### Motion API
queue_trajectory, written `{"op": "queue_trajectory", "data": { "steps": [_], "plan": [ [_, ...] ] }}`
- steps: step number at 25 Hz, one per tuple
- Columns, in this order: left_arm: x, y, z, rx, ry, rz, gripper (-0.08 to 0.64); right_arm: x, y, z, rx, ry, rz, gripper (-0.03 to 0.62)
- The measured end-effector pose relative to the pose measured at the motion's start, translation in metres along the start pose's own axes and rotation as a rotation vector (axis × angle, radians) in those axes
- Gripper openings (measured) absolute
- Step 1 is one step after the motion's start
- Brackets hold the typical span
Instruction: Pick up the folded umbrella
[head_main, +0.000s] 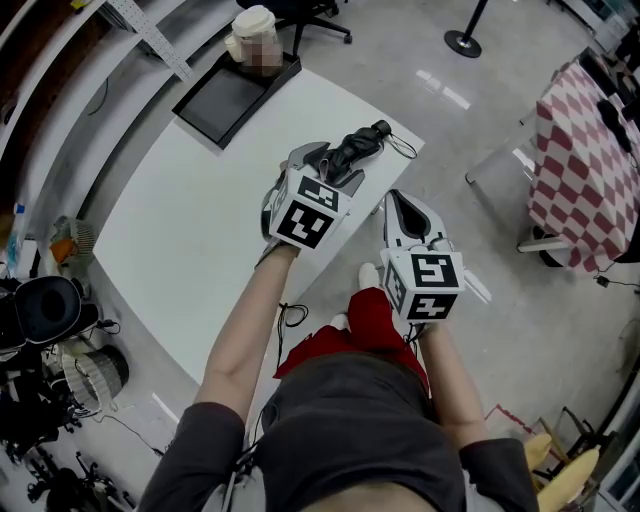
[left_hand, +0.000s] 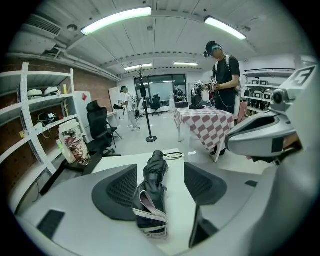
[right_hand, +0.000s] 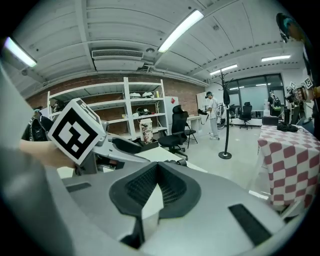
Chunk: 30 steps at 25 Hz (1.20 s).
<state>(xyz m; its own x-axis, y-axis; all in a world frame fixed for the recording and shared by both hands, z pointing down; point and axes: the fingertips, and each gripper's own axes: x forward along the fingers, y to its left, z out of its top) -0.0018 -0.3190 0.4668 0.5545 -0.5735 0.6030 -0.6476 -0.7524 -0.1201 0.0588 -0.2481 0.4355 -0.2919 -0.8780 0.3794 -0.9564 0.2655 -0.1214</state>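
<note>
Your left gripper (left_hand: 160, 186) gapes around the folded umbrella (left_hand: 150, 197); right gripper (right_hand: 156, 194) clenched, empty.
Centre on its thick middle, seemingly not yet touched, then squeeze.

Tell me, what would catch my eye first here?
A black folded umbrella lies near the far right corner of the white table, and the left gripper straddles it with jaws wide apart, not pressing on it. The right gripper, jaws together, hangs beside the table's edge. A red-checked cloth stands out at right.
</note>
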Motion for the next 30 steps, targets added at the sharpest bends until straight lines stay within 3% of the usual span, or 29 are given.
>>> {"op": "queue_trajectory", "data": {
  "steps": [30],
  "plan": [
    [0.109, 0.019, -0.046, 0.009, 0.316, -0.101, 0.291, 0.084, -0.065, -0.003, 0.052, 0.103, 0.055, 0.018]
  ]
}}
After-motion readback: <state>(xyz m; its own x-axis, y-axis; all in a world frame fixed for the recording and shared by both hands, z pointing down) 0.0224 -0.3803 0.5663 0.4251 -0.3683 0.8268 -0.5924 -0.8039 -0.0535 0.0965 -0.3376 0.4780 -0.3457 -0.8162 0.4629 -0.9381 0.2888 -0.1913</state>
